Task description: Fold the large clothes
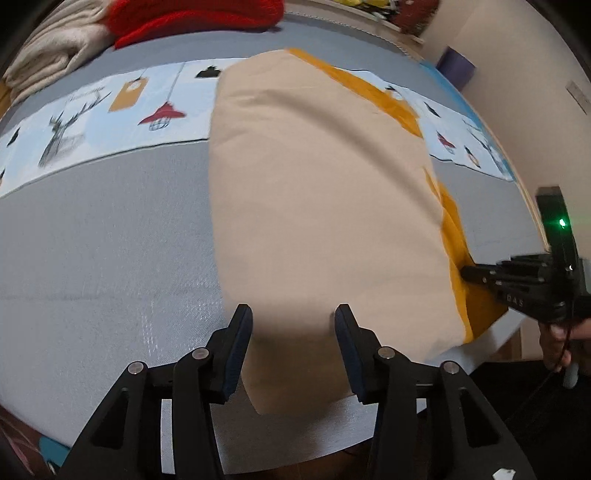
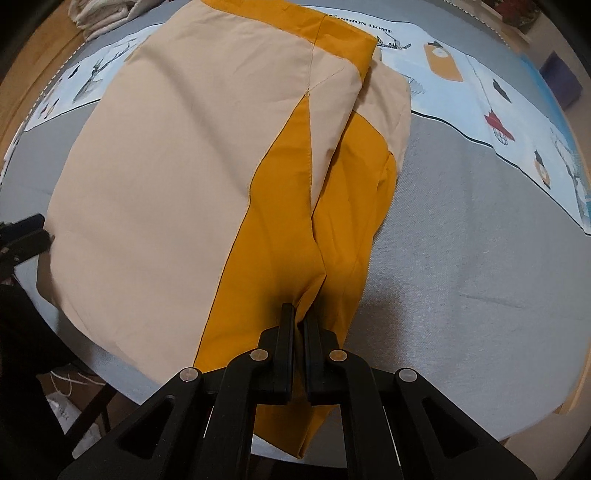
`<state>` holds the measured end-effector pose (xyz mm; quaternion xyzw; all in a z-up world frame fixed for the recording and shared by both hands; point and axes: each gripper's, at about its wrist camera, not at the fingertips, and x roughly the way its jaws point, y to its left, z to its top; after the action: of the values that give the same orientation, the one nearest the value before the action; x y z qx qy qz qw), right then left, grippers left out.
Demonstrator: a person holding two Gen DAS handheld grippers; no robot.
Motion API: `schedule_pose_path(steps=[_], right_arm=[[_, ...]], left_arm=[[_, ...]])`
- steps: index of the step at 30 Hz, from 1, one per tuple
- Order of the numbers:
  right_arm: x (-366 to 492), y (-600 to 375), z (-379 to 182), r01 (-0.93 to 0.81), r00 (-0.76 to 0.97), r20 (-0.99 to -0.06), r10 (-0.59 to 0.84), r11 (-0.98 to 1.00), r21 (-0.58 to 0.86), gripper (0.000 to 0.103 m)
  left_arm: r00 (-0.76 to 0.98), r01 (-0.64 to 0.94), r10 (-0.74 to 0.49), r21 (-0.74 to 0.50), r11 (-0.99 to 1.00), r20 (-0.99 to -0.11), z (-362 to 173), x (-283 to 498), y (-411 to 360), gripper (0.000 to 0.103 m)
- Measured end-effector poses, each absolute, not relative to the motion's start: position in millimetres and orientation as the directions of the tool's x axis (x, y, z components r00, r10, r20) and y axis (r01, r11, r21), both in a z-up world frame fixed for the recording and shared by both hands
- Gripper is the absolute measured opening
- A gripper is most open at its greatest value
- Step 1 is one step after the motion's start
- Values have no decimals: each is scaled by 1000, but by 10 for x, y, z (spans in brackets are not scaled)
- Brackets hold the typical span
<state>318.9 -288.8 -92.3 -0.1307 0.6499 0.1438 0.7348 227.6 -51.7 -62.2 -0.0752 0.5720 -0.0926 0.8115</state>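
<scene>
Already the garment (image 2: 166, 177), a beige piece with mustard-yellow panels, lies on the grey surface (image 2: 461, 277) as a long, fairly tidy slab, so at least one fold looks done. It runs from the near edge, where its end hangs a little over the rim, toward the far side, where it crosses a printed runner (image 1: 92, 122) with deer and lamp motifs.

In the right wrist view, the right gripper (image 2: 299, 314) has its fingers pinched nearly together on a bunched ridge of the yellow cloth at the near right edge of the garment. The yellow part there is creased and layered, less flat than the broad beige panel to its left. In the left wrist view the same gripper (image 1: 469, 273) reaches in from the right and meets that yellow edge.

The left gripper (image 1: 293, 314) stands wide, its fingers apart over the near end of the beige panel and holding nothing; whether the pads touch the cloth I cannot tell.

My reading is that the task is midway: the width has been brought in, yet the piece is long and needs folding across its length, and the rumpled yellow side wants smoothing first. Folded cream and red textiles (image 1: 110, 33) sit at the far left.
</scene>
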Motion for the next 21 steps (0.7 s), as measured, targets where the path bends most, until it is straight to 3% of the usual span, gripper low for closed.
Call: schedule_pose_path(steps=[3, 13, 21], right_arm=[[3167, -2887, -937, -384, 116, -993, 14, 923, -32, 3], [3063, -2892, -939, -395, 124, -992, -33, 915, -79, 2], [3010, -2913, -893, -401, 141, -989, -32, 912, -87, 2]], left_arm=[[248, 61, -171, -161, 985, -954, -853, 2281, -556, 46], [245, 36, -185, -182, 983, -952, -827, 2273, -540, 47], [355, 85, -185, -166, 983, -916, -482, 2291, -563, 47]])
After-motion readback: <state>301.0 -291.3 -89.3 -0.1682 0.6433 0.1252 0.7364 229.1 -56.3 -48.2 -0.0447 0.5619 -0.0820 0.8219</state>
